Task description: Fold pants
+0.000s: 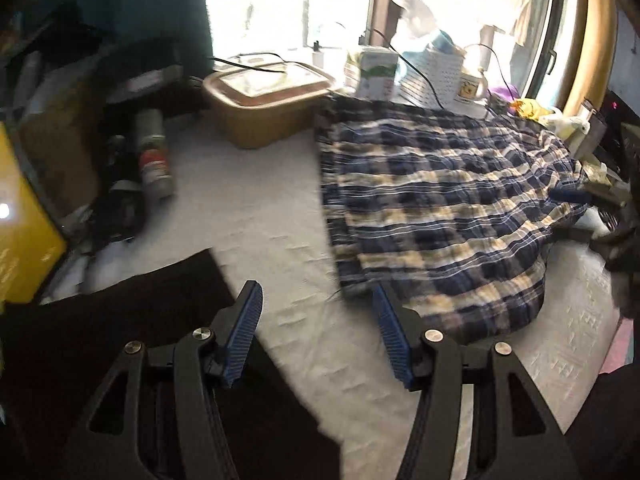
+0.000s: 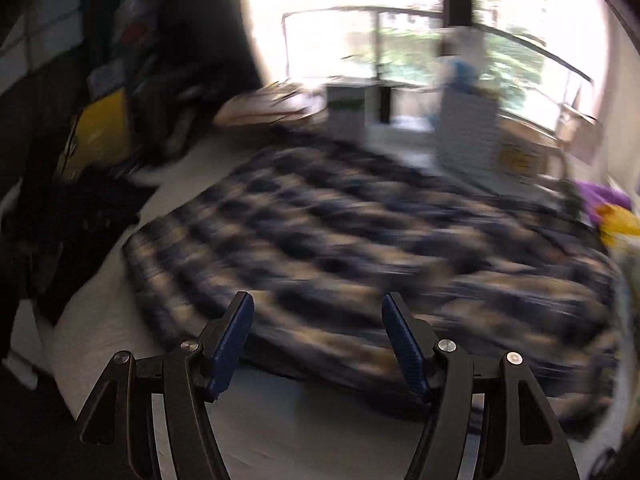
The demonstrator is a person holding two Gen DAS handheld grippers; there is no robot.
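the plaid pants (image 1: 436,208) are seen lying on the white textured cover (image 1: 280,216) of a table, toward its right half, in a folded or bunched heap with blue, cream and white checks. in the right wrist view the same pants (image 2: 360,248) are blurred, so the folds cannot be read there, but they fill most of the middle of the picture.

the left gripper (image 1: 316,308) is held with its jaws spread apart, and nothing is caught between the blue ribbed pads (image 1: 244,332). only bare white cover is seen in the gap. its right finger stands just beside the near left corner of the pants; if it touches the cloth cannot be told. a piece of black fabric (image 1: 132,320) is seen under the left finger, at the lower left.

the right gripper (image 2: 318,308) is also spread, with nothing pinched. its fingertips are seen over the near edge of the pants, and contact cannot be judged because of the blur.

behind the pants, near the bright window (image 1: 280,4), a brown lidded box (image 1: 264,104), a white carton (image 1: 376,72) and a mug (image 1: 472,84) are placed. two spray cans (image 1: 154,152) are lying at the left side of the table, and a yellow thing (image 1: 24,216) is seen at the far left edge.
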